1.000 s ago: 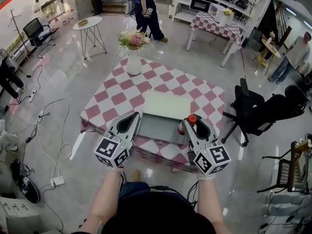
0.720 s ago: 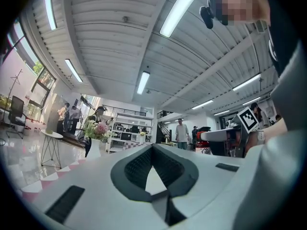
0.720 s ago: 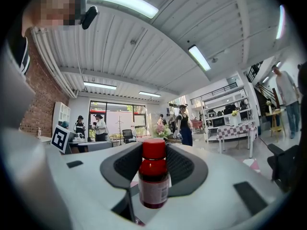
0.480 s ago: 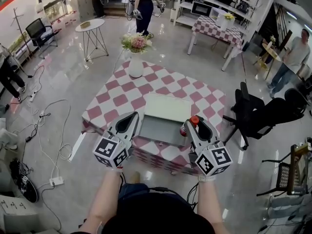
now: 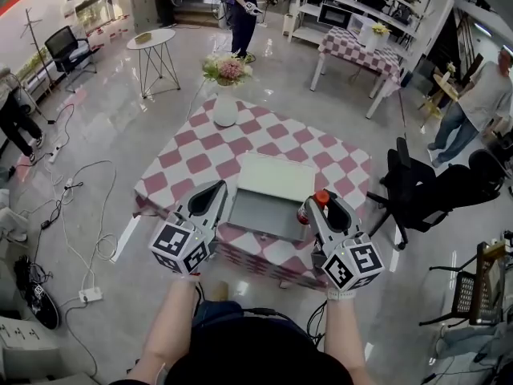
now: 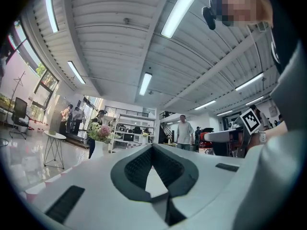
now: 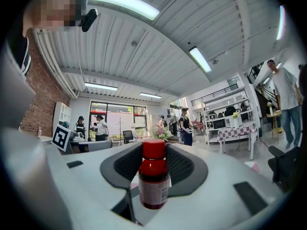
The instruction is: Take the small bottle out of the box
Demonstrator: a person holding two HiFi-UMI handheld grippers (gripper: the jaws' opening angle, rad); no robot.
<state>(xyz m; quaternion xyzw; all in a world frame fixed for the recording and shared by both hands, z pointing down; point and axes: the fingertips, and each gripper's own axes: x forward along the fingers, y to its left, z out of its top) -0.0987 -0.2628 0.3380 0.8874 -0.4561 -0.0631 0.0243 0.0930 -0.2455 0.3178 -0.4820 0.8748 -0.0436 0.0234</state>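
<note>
Left gripper and right gripper: smooth, matt, pale-grey plastic shells, with dark ribbed, rubber-like pads lining the jaws. Small bottle: glossy, dark-red, translucent body, glass or plastic not determinable, with a smooth bright-red plastic cap and a matt, paper-like label. Tabletop: covered in pink-and-white checked cloth; box matt grey inside with a smooth pale lid; vase white and glossy; floor polished and reflective.
</note>
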